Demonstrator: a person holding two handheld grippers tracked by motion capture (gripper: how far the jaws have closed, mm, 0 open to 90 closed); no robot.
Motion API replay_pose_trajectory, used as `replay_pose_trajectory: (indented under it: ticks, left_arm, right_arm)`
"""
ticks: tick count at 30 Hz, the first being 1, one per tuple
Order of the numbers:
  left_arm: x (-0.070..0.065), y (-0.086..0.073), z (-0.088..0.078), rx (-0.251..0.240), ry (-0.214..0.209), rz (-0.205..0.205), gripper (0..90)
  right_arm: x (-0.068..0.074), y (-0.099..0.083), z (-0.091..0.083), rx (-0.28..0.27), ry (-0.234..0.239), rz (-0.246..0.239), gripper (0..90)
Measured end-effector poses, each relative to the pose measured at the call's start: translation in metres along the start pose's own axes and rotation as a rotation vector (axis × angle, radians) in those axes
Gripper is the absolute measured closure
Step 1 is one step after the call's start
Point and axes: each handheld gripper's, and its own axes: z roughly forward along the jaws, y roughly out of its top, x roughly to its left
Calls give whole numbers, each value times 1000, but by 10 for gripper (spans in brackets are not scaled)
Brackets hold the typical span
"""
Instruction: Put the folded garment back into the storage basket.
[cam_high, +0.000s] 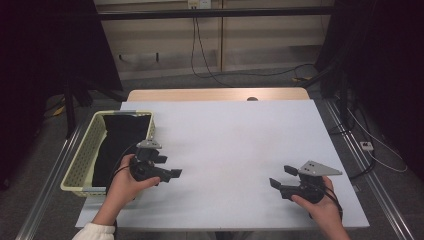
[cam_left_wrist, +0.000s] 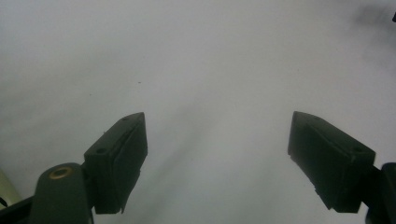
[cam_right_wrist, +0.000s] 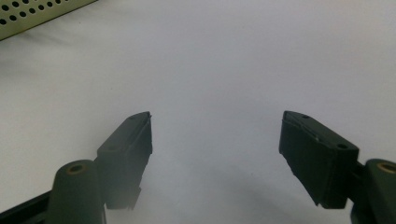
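Overhead, black cloth (cam_high: 120, 142) in basket (cam_high: 82, 155), right claw (cam_right_wrist: 215, 135) agape

Overall light: you get a bright white counter (cam_high: 235, 150) in the high view, with dark corners at the upper left and right.
Shadows: soft and faint under your hands.
Focus: both gripper views are hazy, and the black fingers (cam_left_wrist: 119, 158) look soft-edged.
Glare: none you'd notice; the gripper views look greyish.

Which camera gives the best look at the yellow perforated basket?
The high view: the whole basket shows at the table's left edge, with black cloth inside. The right gripper view catches just a perforated corner; the left gripper view shows perhaps a pale sliver, bottom left.
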Motion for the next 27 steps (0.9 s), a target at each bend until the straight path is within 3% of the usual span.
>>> replay_pose_trajectory:
  ticks: [7,10,27]
  left_arm:
    - [-2,-9,-2,-20,-8,-8,187]
    - [-4,-11,-3,-19,-4,13,182]
    - [-10,-23,-6,-21,-7,31,164]
  right_arm:
    - [-1,-1,-2,-3,-5,0,260]
    - [0,-1,-1,-3,-3,-2,260]
    - [-1,-1,-2,-4,-6,-4,260]
